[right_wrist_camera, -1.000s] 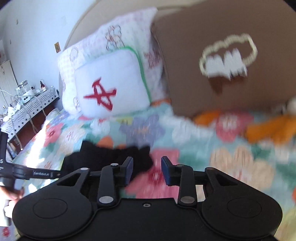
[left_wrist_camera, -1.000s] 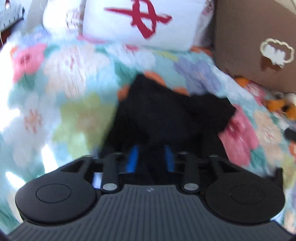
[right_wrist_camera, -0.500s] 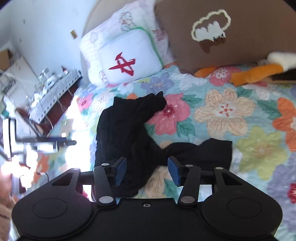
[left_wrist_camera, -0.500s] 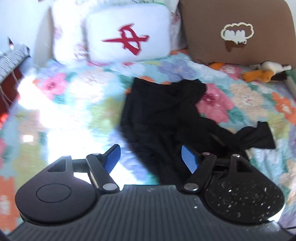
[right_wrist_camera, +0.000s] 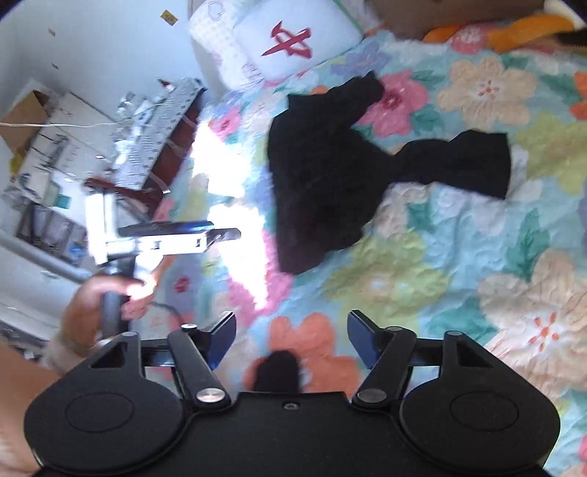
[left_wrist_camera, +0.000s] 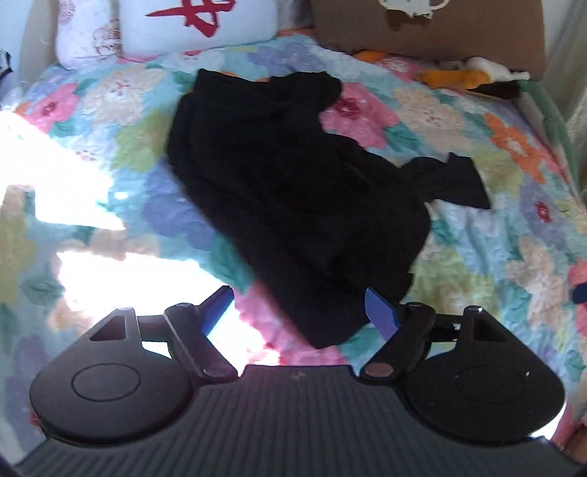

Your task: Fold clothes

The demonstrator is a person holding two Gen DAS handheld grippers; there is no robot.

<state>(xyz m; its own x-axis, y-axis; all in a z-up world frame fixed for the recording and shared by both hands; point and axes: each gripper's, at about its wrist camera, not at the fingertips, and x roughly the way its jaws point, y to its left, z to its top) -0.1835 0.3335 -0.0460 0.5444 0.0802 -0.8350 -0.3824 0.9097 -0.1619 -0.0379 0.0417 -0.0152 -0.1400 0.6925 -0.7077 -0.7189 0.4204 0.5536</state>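
Blue-padded left gripper (left_wrist_camera: 300,306): jaws spread wide, nothing held, hovering at the near hem of the black garment (left_wrist_camera: 293,183). Right gripper (right_wrist_camera: 291,332): also wide open and empty, hanging over bare quilt (right_wrist_camera: 477,257), well short of the cloth. Small dark shape between its jaws, too blurred to identify.

Garment lying crumpled on the floral quilt, mid-bed: bulk bunched in a heap, one sleeve-like flap (right_wrist_camera: 466,161) trailing off to the right, another end pointing up toward the pillows. No clean edges, no flat panel, so not folded as it lies. Fits a lay-out-and-flatten stage; could equally be a re-spread between folds.

Next move by judgement: needs both grippers down on two separate edges or corners, then pulled apart to spread it flat. Soft dark fabric, low contrast, so edge picking looks tricky; risk of pinching several layers at once.

Writing: white pillow (left_wrist_camera: 198,22) with a red brush-stroke character, not readable here. Brown cushion (left_wrist_camera: 429,25) with a white outlined motif, no legible text. No brand marks readable on either gripper.
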